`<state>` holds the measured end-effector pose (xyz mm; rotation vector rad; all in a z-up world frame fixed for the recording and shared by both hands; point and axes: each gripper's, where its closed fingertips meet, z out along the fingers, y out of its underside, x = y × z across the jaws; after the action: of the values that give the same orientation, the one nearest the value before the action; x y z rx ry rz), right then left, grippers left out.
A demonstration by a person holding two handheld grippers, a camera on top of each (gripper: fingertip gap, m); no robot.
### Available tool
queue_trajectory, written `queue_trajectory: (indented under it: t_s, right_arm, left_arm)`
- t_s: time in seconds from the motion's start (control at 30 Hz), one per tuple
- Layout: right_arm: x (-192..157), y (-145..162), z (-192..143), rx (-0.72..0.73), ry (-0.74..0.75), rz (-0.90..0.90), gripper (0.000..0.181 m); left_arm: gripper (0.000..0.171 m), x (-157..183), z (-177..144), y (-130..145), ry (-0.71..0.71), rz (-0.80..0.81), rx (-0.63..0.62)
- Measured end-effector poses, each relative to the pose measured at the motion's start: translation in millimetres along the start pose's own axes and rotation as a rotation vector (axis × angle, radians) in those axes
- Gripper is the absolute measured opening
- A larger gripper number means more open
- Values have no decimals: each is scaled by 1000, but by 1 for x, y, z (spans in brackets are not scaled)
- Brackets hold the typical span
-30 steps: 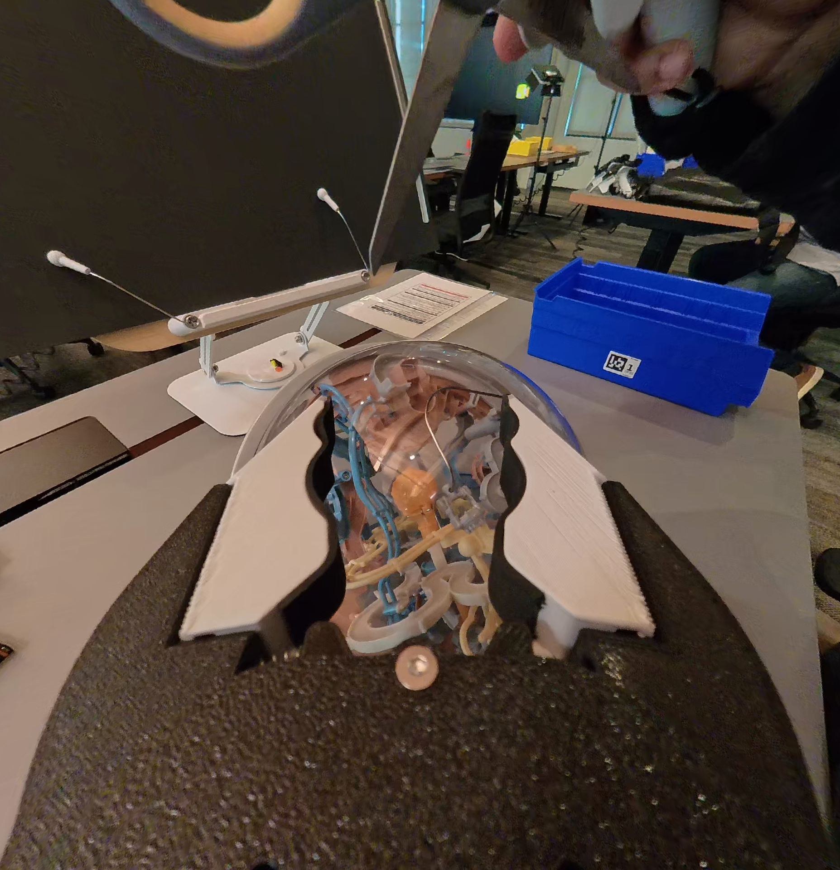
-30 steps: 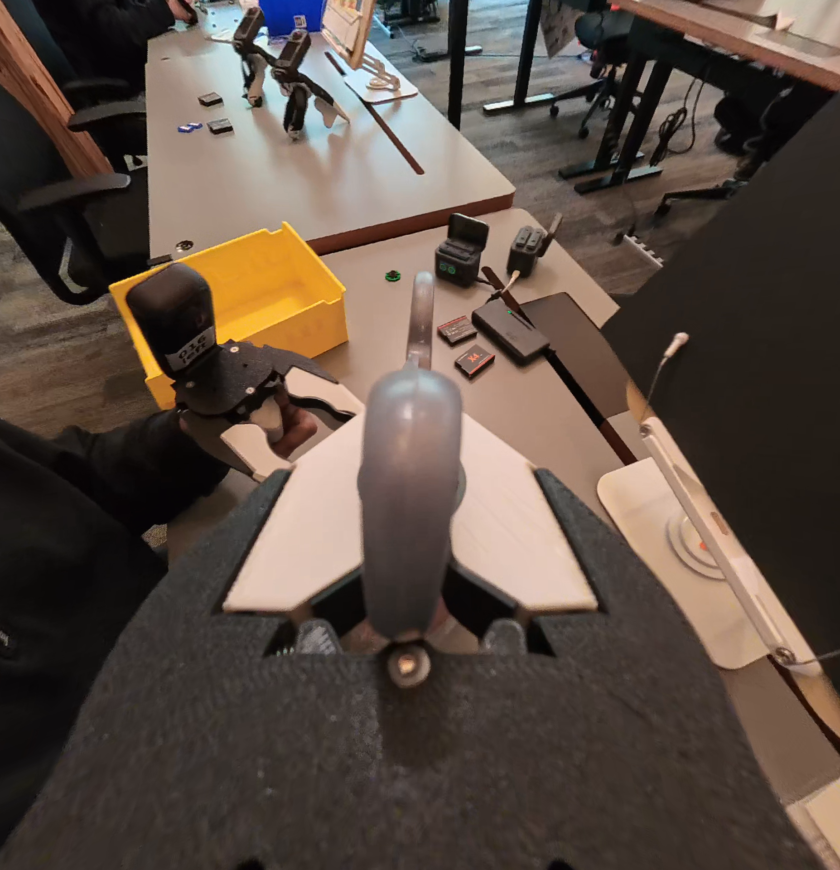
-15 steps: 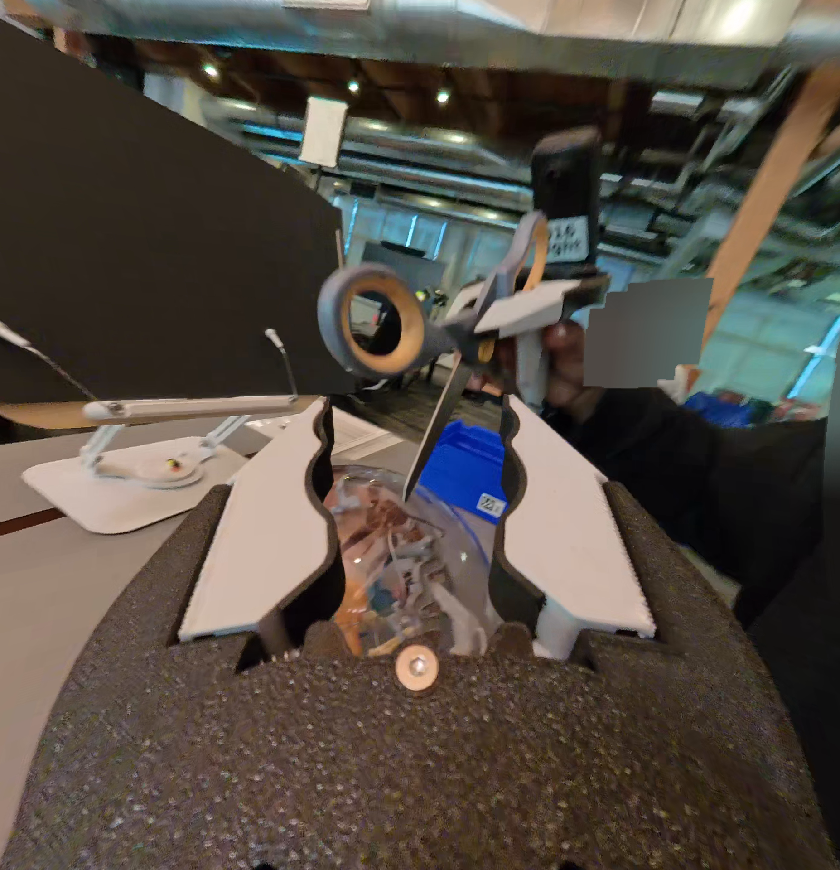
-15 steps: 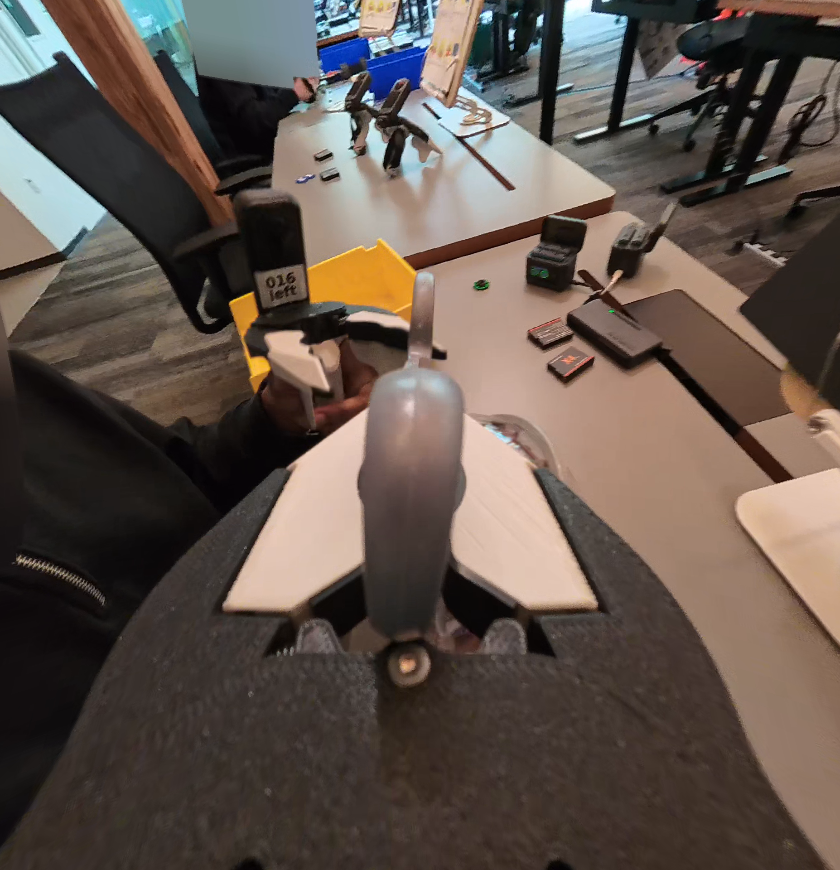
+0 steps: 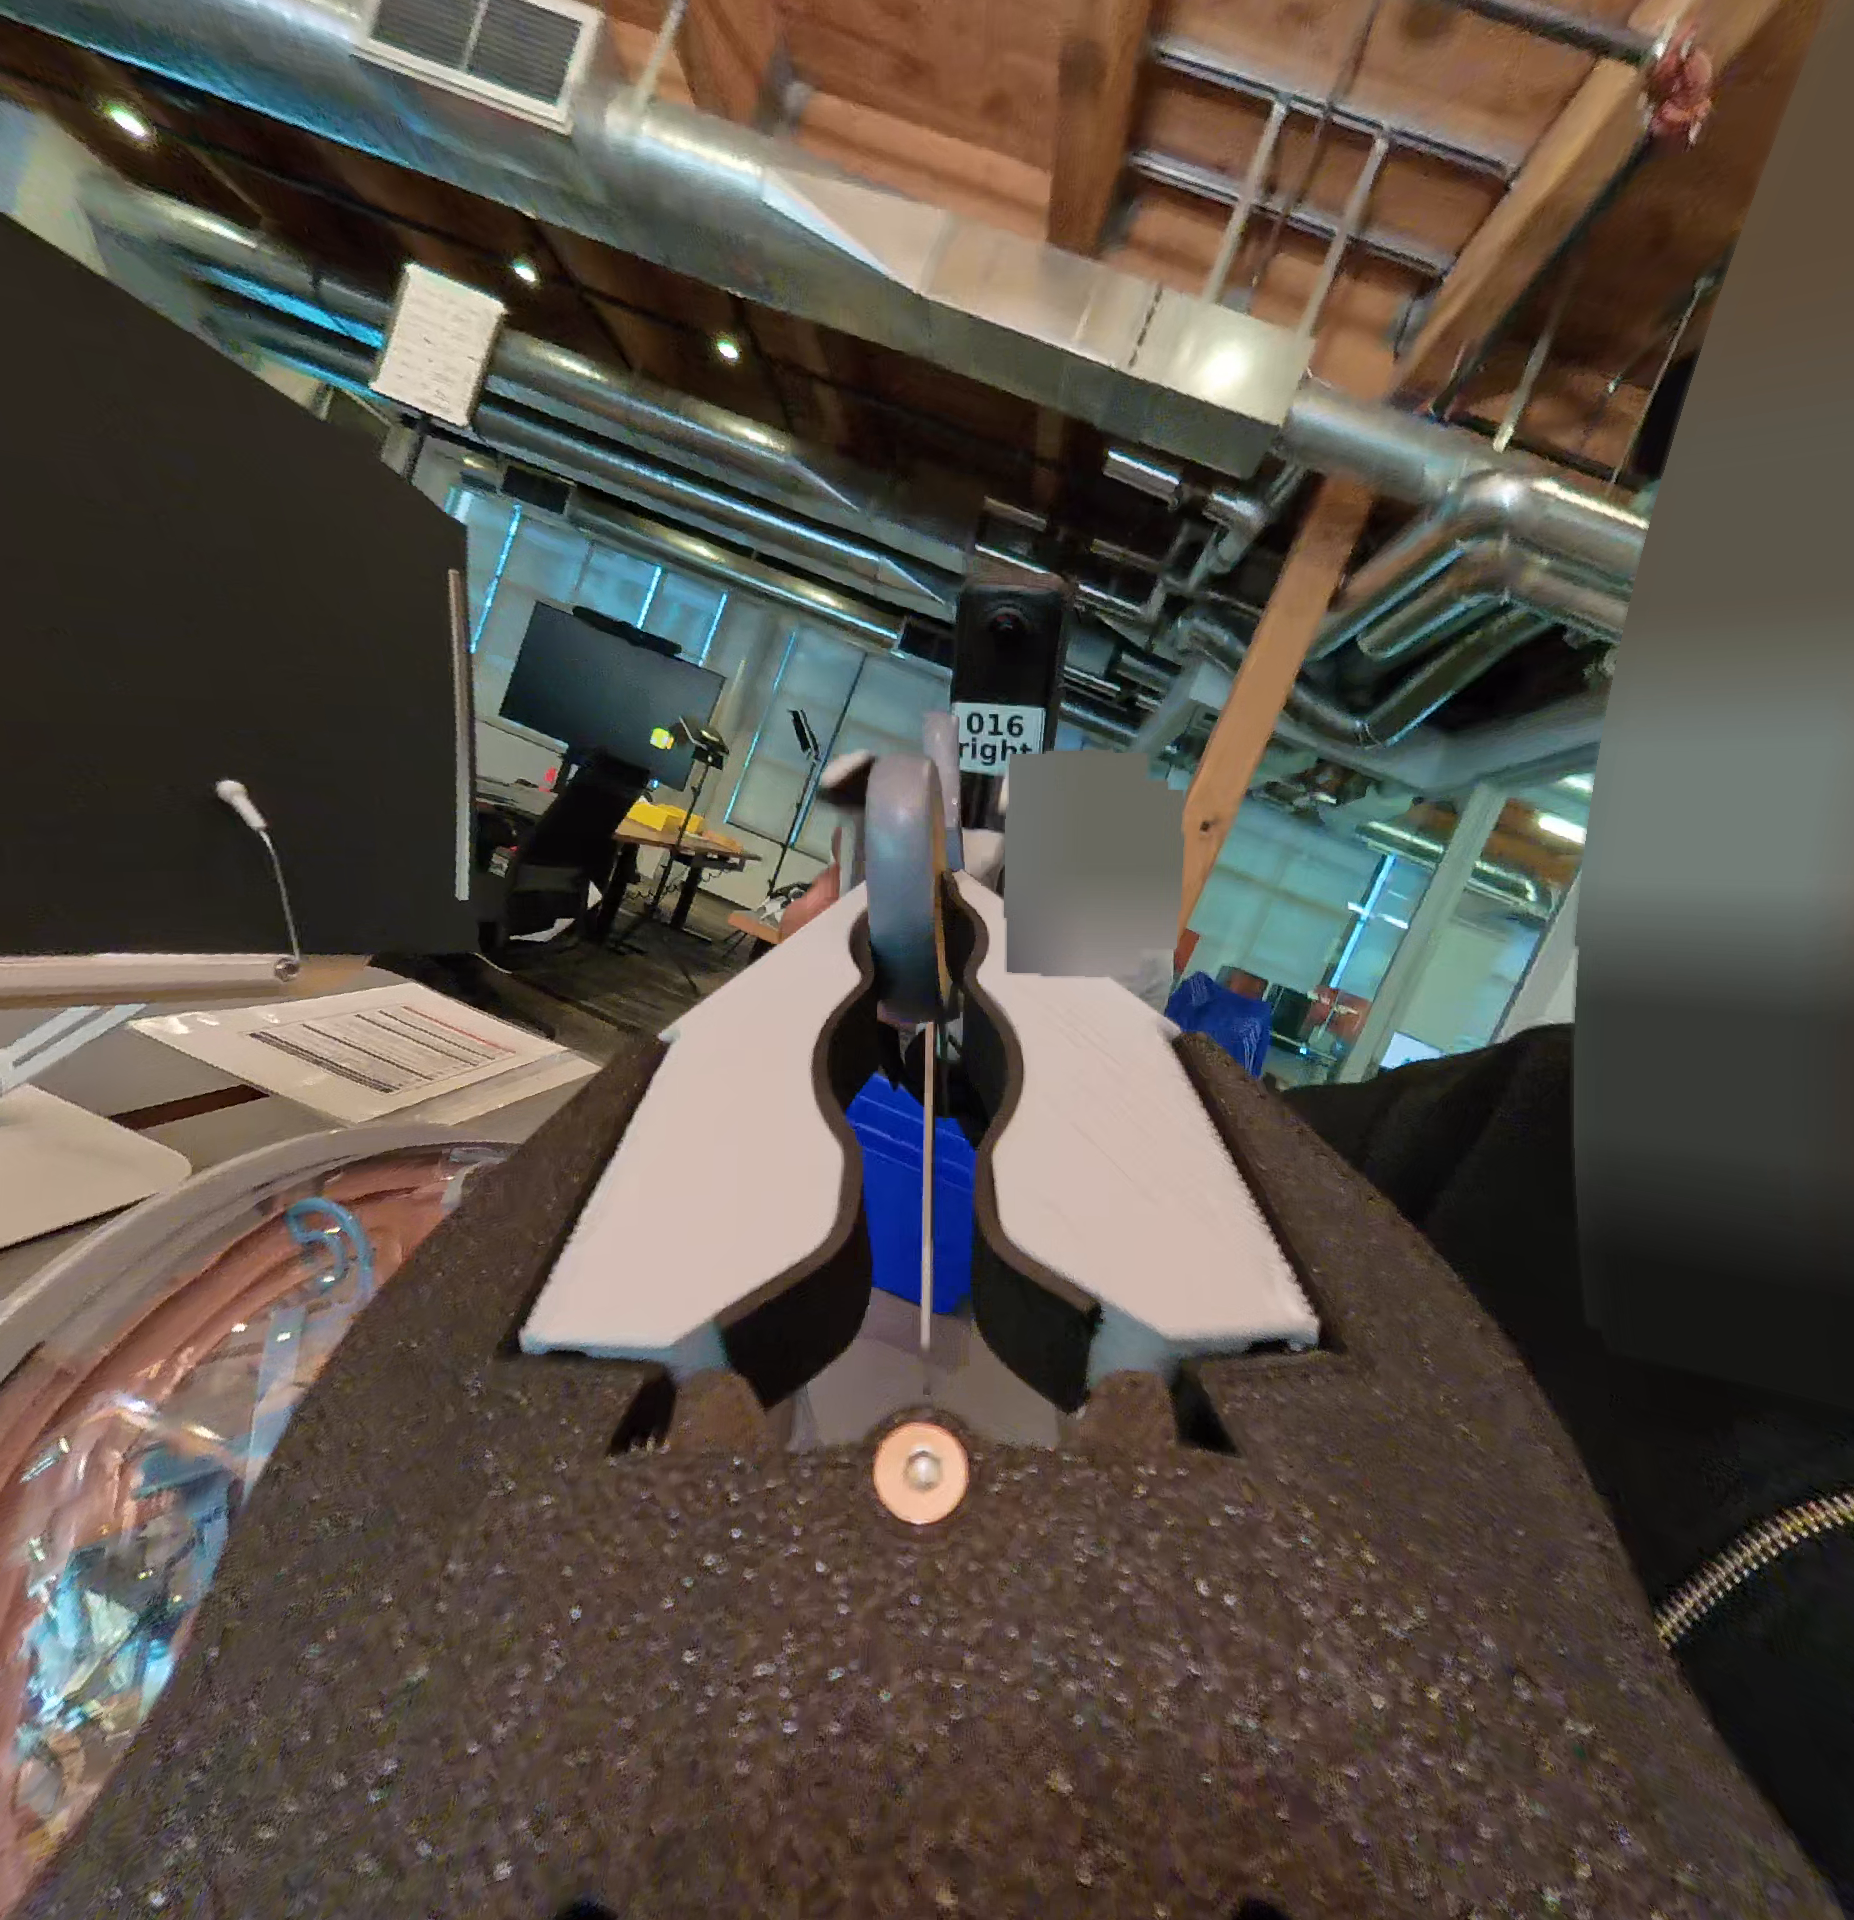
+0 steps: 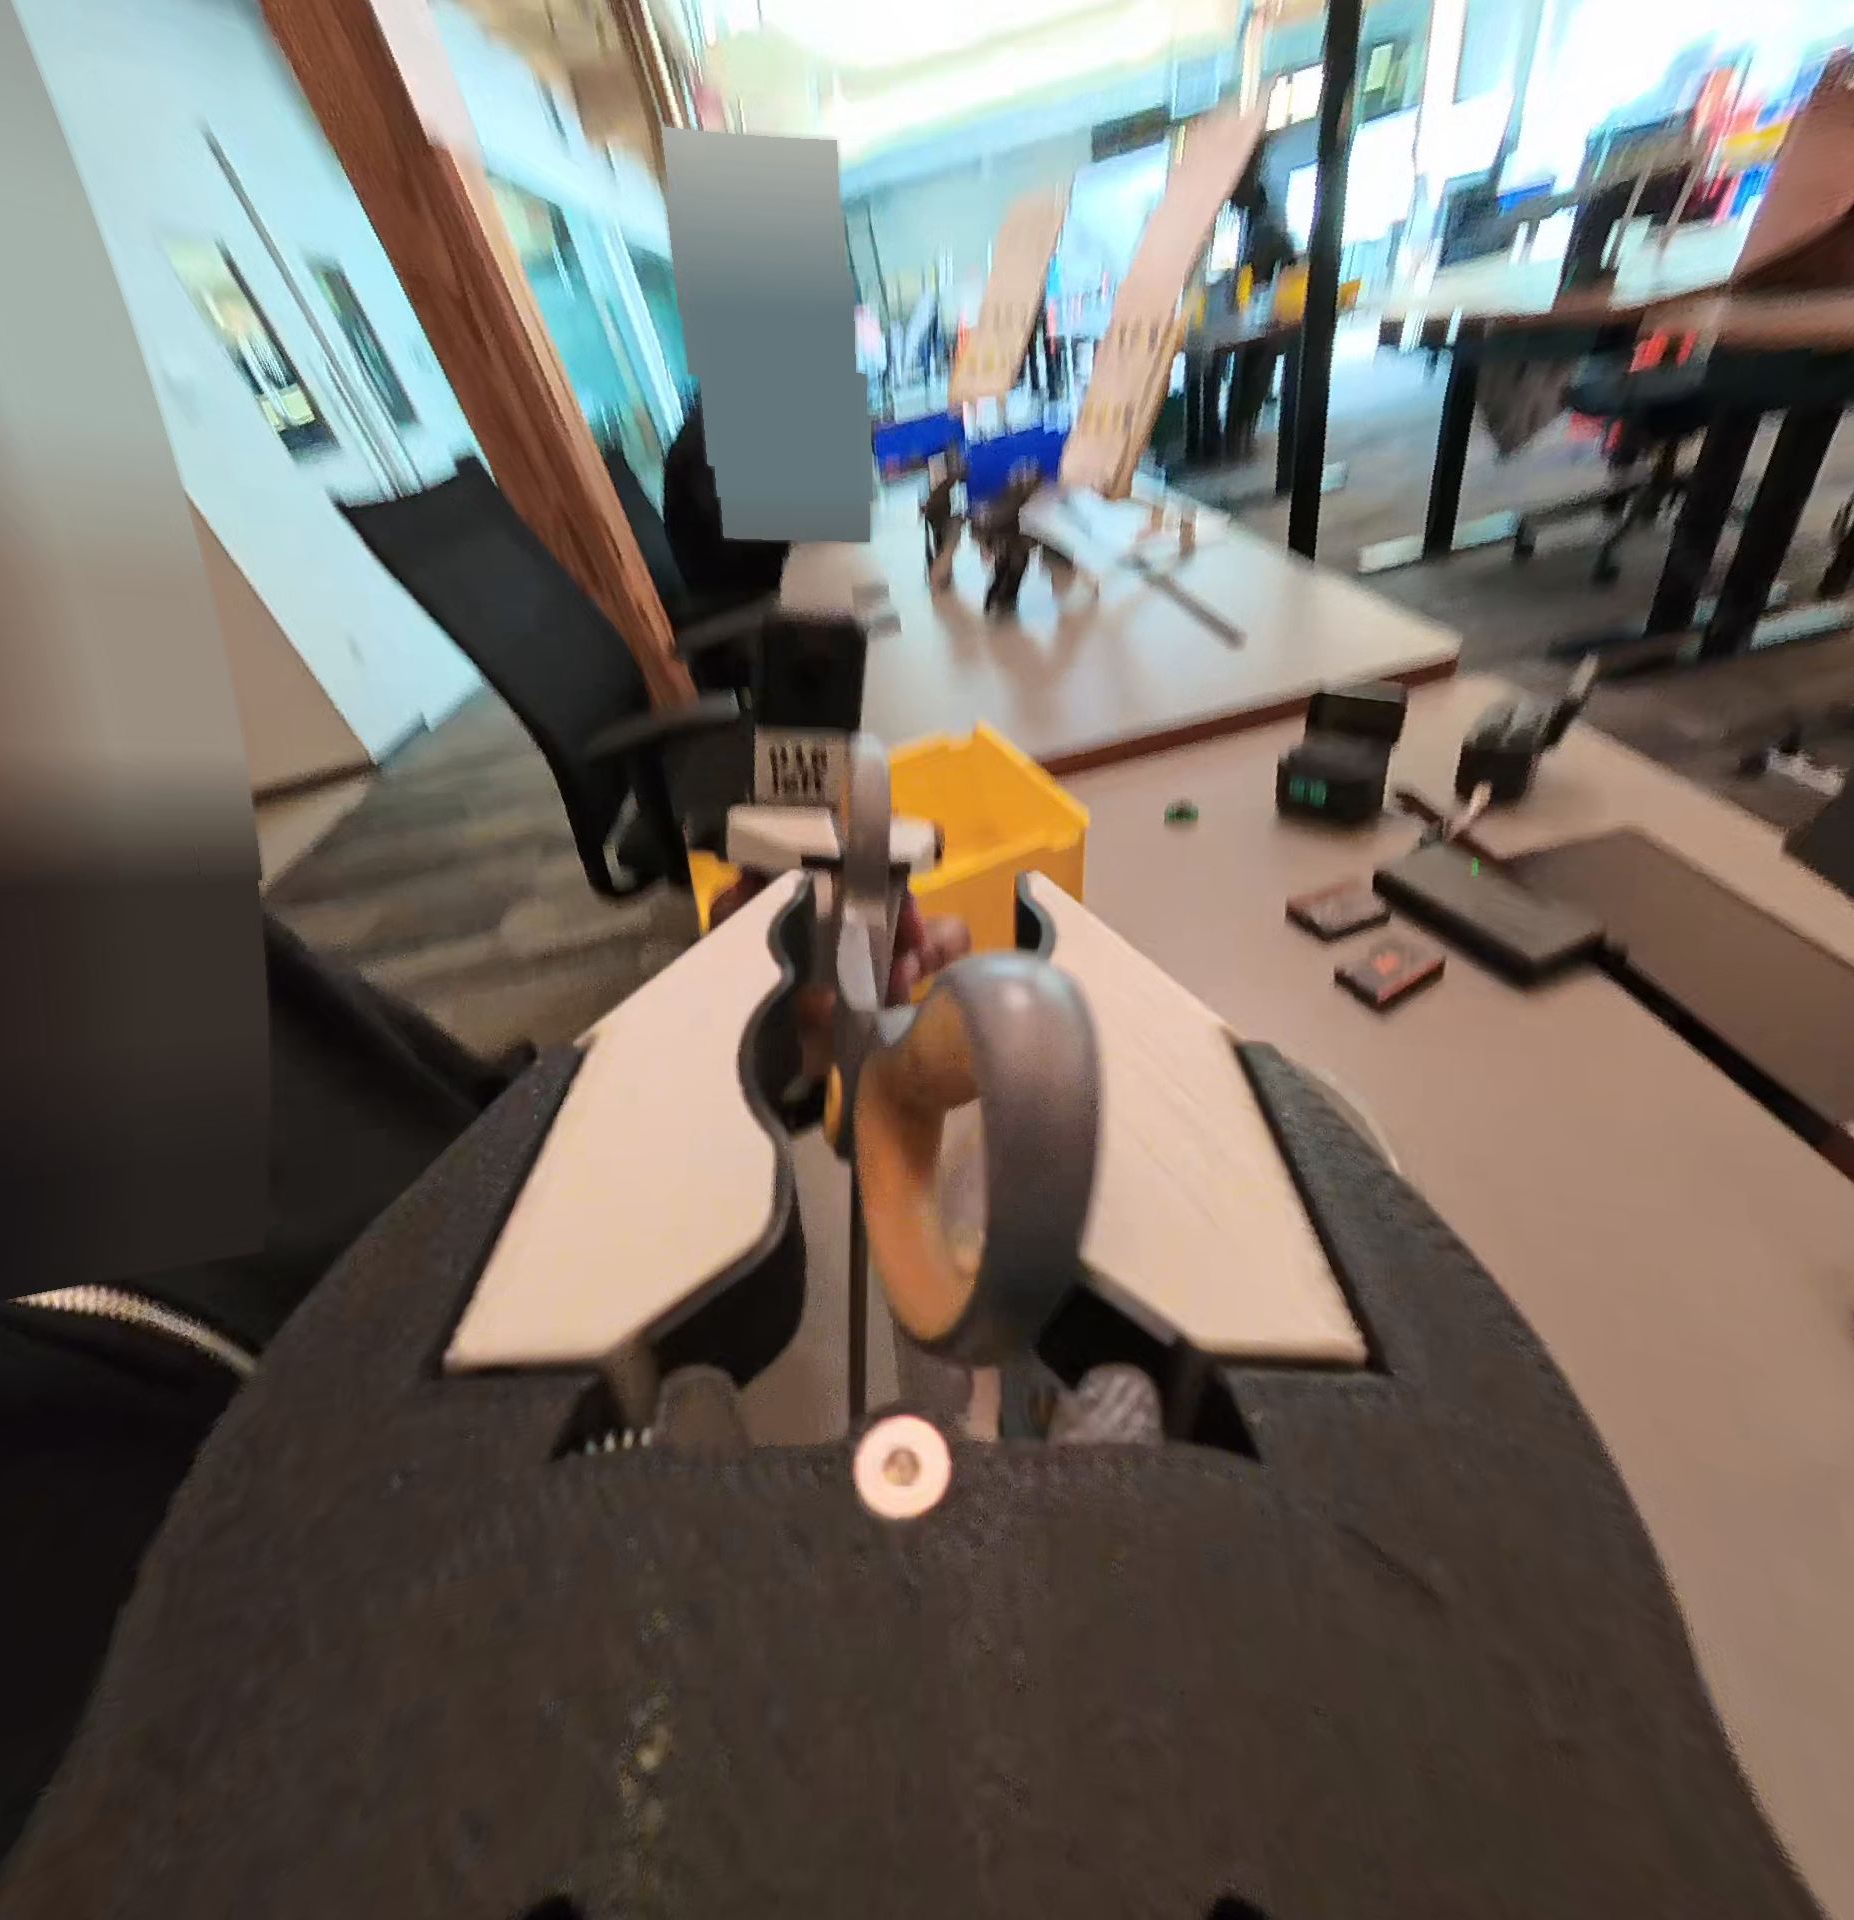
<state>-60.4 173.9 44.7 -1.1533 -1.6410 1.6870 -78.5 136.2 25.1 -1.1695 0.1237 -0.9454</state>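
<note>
Grey-handled scissors (image 6: 964,1122) with orange-lined loops, held edge-on between both grippers' fingers, above the table.

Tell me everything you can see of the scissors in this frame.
The scissors have grey plastic handle loops lined in orange and thin metal blades, seen edge-on and apparently closed. They are held in the air between the two grippers. The left tongs pinch one loop. The other loop lies between the parted fingers of the right tongs.
</note>
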Motion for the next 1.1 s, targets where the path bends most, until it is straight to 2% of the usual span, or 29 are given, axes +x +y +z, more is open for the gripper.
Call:
queue_trajectory:
  t_s: [0.13,0.3,0.5,0.63,0.7,0.8,0.93,0.97,1.1]
  right_arm:
    - [-7,-31,-12,228,-29,16,38]
    - [-12,-41,-19,321,-91,79,33]
    - [-2,-32,-36,345,0,49,29]
    - [-2,-24,-42,405,25,38,30]
    - [-3,-20,-39,448,35,-24,30]
    - [-3,-4,-28,393,85,-27,30]
    - [-19,6,-17,252,14,-9,31]
    - [-19,3,-21,258,20,-25,33]
    - [-2,1,-47,344,153,6,64]
  left_arm:
    - [6,10,6,5,11,4,5]
    - [6,17,5,10,14,-11,23]
    - [5,9,-19,-4,-35,-38,103]
    - [4,8,-27,-10,-14,-73,146]
    - [3,10,-29,-12,1,-87,162]
    - [2,13,-28,-9,14,-83,156]
    - [3,19,-26,-5,-10,-27,127]
    - [3,20,-28,-8,-5,-32,145]
    - [2,21,-45,-27,1,-47,246]
